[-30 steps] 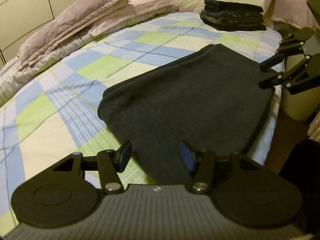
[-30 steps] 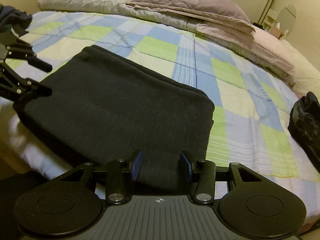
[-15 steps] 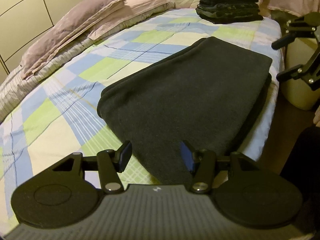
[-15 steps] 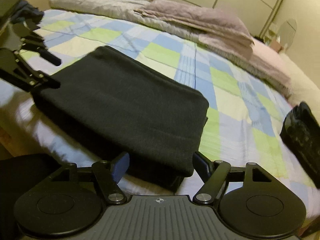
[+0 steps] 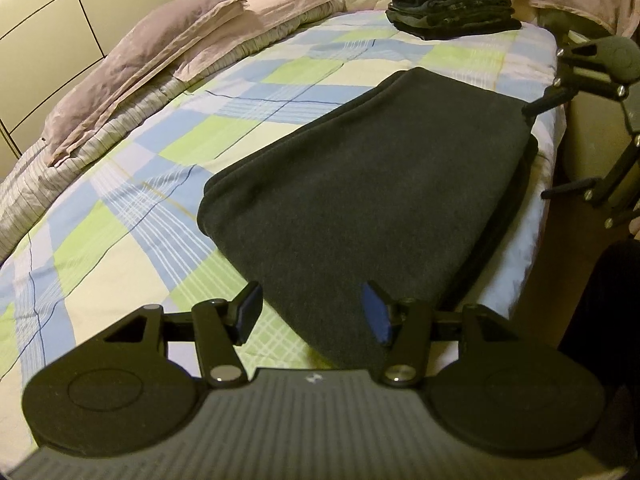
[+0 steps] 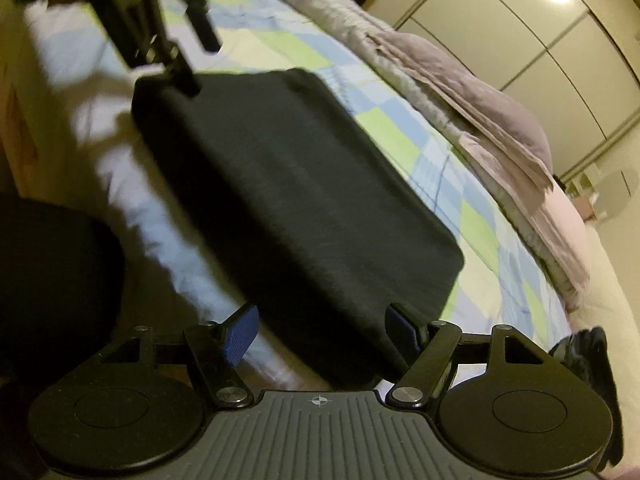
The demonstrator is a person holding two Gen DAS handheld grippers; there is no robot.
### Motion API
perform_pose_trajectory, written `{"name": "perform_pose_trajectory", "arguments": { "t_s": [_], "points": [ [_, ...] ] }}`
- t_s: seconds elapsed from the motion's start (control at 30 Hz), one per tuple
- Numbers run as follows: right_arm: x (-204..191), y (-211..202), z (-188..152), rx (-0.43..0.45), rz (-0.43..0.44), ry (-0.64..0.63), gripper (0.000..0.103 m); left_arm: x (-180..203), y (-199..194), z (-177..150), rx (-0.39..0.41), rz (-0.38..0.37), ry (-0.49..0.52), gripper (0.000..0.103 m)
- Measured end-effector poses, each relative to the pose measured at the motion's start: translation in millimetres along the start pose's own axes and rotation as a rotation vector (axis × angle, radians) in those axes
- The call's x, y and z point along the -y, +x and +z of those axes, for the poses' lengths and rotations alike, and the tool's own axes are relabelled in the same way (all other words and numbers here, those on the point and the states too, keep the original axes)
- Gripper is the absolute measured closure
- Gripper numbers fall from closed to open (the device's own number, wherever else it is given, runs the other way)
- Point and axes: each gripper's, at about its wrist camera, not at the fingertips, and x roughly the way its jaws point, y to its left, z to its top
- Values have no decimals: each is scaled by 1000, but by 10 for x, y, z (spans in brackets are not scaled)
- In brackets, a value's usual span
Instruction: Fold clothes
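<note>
Centre frame on the checked bedspread, my folded dark grey garment lying flat near the bed's edge, my left gripper jaws open at its near end, my right gripper jaws spread wide and empty, stack of folded dark clothes upper right, mauve pillows upper left.

The right gripper has let go of the folded dark garment, its jaws now spread wide, and has drawn back. The left gripper has pulled back too.
</note>
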Motion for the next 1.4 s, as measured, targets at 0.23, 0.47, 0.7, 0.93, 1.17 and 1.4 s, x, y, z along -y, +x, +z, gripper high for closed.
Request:
{"name": "perform_pose_trajectory", "arguments": {
  "t_s": [0.23, 0.47, 0.7, 0.93, 1.17, 1.4],
  "points": [
    [-61, 179, -5, -3, 21, -34, 30, -16, 21, -17, -2, -5, 0, 49],
    [-103, 299, -63, 8, 20, -88, 24, 25, -139, -71, 112, -30, 65, 35],
    [-96, 406, -135, 28, -36, -161, 24, 356, -291, -177, 186, -47, 277, 30],
    [-121, 559, -100, 44, -56, -236, 24, 662, -130, -299, 157, -45, 388, 30],
    [125, 496, -8, 57, -12, -112, 56, 1015, 40, -412, 157, 34, 571, 28],
    [381, 450, 153, 72, 36, -62, 70, 1252, 302, -416, 147, 181, 707, 27]
  ]
}}
